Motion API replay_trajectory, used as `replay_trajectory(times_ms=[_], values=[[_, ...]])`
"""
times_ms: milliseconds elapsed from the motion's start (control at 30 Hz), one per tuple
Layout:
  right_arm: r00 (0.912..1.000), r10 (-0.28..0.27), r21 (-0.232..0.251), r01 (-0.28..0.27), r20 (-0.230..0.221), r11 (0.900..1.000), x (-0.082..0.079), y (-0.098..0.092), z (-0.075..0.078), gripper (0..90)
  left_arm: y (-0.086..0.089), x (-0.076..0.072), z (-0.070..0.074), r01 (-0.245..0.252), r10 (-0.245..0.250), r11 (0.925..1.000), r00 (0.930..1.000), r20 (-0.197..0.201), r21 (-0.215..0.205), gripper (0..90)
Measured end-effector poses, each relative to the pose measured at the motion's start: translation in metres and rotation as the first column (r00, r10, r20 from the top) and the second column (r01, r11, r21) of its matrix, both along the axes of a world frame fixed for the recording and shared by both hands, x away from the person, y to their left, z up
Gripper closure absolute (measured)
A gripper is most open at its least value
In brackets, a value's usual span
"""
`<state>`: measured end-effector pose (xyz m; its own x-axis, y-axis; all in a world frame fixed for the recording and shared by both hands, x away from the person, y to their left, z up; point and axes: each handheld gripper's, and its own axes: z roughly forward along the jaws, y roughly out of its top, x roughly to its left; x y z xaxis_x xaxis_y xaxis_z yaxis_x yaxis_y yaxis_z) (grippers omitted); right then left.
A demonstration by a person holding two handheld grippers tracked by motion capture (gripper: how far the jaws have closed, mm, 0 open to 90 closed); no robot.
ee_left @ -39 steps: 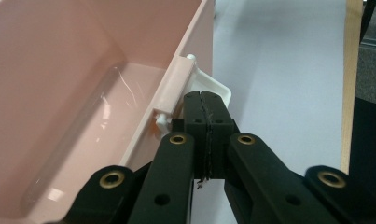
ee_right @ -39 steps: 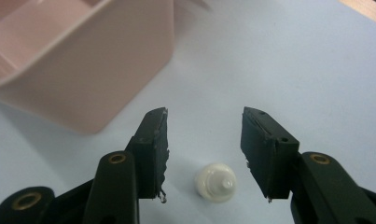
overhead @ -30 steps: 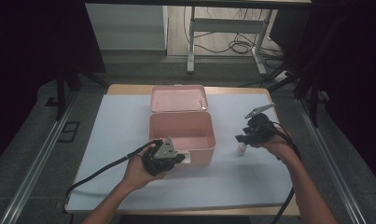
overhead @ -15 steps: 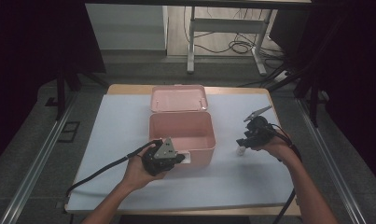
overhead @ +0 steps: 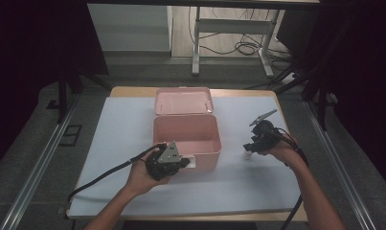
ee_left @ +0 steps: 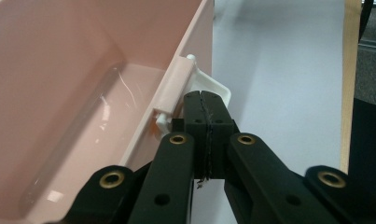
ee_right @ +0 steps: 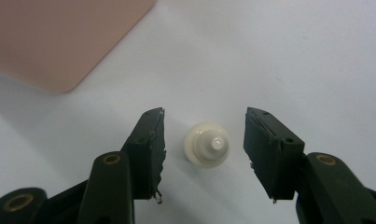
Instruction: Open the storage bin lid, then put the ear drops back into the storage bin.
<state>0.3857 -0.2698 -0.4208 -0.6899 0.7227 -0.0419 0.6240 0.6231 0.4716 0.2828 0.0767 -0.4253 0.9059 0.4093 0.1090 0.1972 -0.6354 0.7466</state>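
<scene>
Two claws are busy: the right claw (ee_right: 202, 149) hangs spread wide straight over the little white bottle (ee_right: 206, 144), which stands upright between its jaws, untouched. The left claw (ee_left: 205, 100), pressed together, rests at the pink box (overhead: 187, 139).

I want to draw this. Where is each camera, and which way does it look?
High view: above the table, looking forward and down on the pink box; both forearms show.
Left gripper view: on the left gripper, shut jaws at the box's white latch.
Right gripper view: on the right gripper, open jaws around a small white cap.
All three share the box.
</scene>
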Motion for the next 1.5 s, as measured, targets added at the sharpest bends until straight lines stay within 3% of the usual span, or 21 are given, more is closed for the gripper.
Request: replay_trajectory(times_ms=[1100, 1500], values=[[0.9957, -0.013, -0.073, 0.006, -0.092, 0.997, 0.011, 0.004, -0.03, 48.8, 0.0, 0.0, 0.0, 0.0, 0.0, 1.0, 1.0, 0.001, -0.006, 90.0], [0.9918, -0.017, -0.095, 0.004, -0.127, 0.995, 0.017, 0.007, -0.042, 59.2, 0.001, 0.0, -0.001, 0.001, -0.001, 1.0, 1.0, 0.002, -0.005, 90.0]])
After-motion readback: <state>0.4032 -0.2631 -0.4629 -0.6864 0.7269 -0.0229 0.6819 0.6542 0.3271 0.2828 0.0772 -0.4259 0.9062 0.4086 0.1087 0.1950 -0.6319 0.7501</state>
